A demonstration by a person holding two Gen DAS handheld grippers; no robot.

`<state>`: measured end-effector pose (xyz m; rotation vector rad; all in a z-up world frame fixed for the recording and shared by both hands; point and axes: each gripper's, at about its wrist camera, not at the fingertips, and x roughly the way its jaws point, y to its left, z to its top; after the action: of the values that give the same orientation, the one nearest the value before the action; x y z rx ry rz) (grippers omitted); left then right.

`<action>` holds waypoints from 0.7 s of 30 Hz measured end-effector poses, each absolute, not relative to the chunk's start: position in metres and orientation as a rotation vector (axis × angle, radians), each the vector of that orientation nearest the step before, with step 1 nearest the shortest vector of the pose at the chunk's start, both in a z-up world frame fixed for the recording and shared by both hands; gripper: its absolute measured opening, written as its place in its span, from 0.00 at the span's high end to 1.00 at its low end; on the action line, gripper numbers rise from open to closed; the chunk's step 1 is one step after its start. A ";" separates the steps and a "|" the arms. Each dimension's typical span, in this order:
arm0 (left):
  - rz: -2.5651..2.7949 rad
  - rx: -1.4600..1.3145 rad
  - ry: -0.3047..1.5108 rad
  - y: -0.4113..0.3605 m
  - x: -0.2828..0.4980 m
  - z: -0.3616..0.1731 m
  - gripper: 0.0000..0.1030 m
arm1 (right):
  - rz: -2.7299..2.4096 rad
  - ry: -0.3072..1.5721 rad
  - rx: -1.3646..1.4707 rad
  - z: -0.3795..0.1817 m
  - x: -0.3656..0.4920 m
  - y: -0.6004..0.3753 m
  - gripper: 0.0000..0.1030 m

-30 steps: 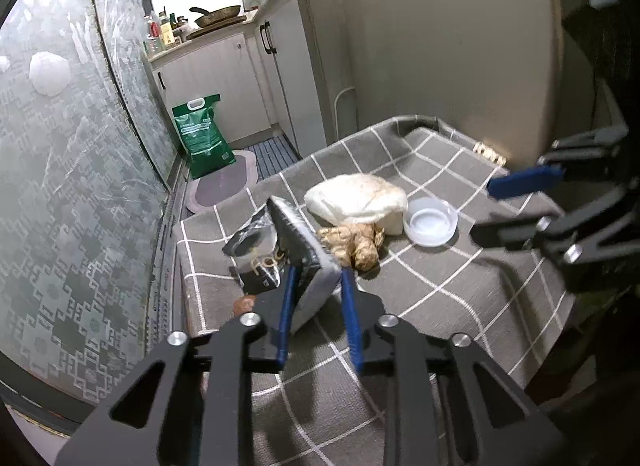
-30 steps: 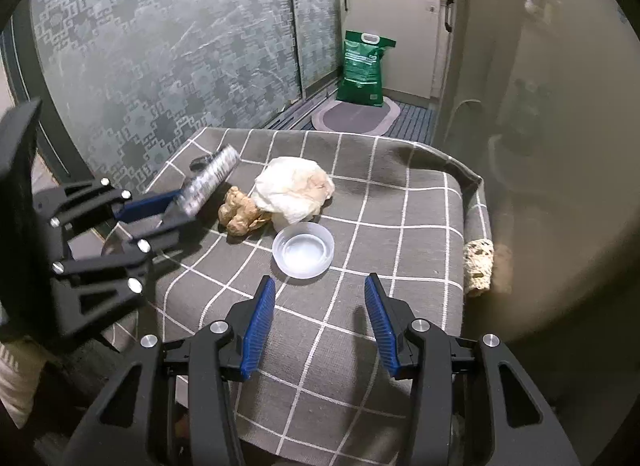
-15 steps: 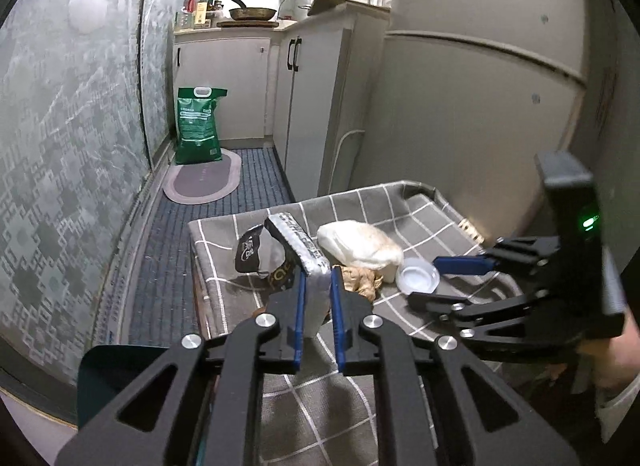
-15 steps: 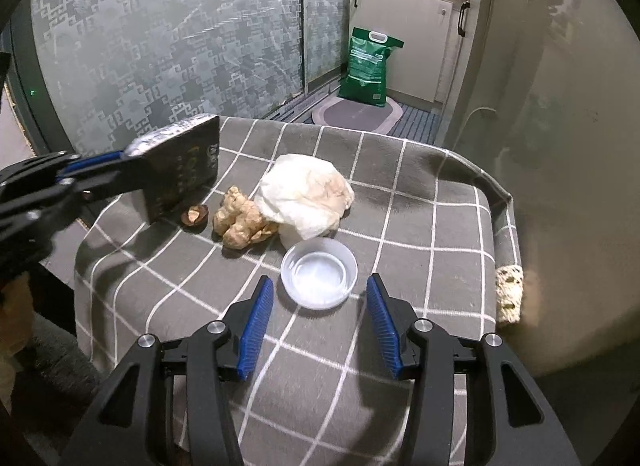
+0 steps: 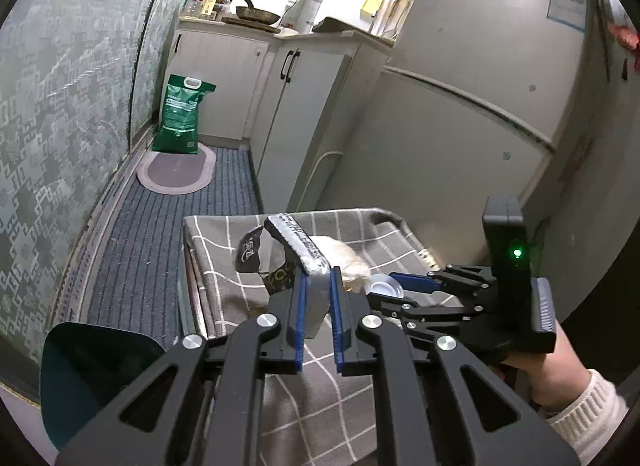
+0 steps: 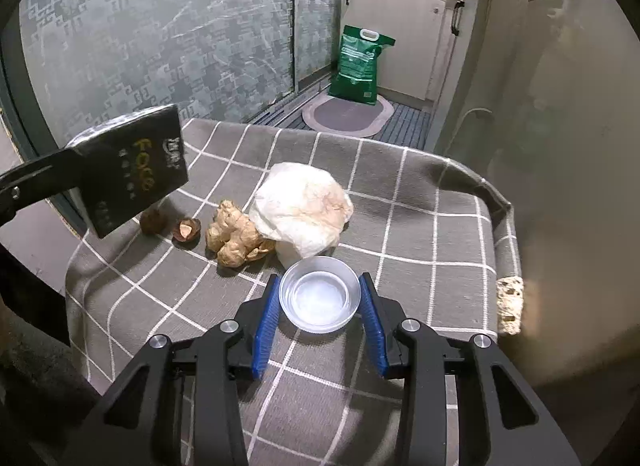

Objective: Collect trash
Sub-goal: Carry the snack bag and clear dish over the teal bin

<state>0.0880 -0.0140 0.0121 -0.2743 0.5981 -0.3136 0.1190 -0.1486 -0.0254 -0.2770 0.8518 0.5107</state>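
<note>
My left gripper (image 5: 318, 286) is shut on a black and silver snack packet (image 5: 298, 250) and holds it above the left edge of the checked tablecloth (image 5: 320, 406). The packet also shows in the right wrist view (image 6: 134, 173). My right gripper (image 6: 320, 294) is open, with its fingers on either side of a clear plastic lid (image 6: 320, 292) on the cloth, not closed on it. A crumpled white tissue (image 6: 302, 213), a ginger root (image 6: 234, 236) and two nut shells (image 6: 186, 229) lie behind the lid.
A dark green bin rim (image 5: 92, 362) sits low at the left beside the table. A fridge (image 5: 460, 125) stands right behind the table. A green bag (image 6: 360, 63) and an oval mat (image 6: 346, 115) are on the floor beyond.
My left gripper has lifted the packet up and pulled it back toward the table's left edge. My right gripper has moved forward so its fingers now flank the clear lid.
</note>
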 end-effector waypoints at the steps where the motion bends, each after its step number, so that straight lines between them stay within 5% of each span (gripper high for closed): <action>1: -0.324 -0.283 0.594 -0.013 0.086 0.015 0.89 | 0.505 0.845 -0.269 -0.020 0.118 -0.150 0.62; 21: -0.274 -0.374 0.535 0.070 0.039 0.039 0.88 | 0.657 0.753 -0.208 0.026 0.094 -0.077 0.62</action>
<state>0.0391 0.0704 0.0385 -0.3741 0.5346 -0.2738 0.0938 -0.0768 0.0261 -0.2076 0.7530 0.6573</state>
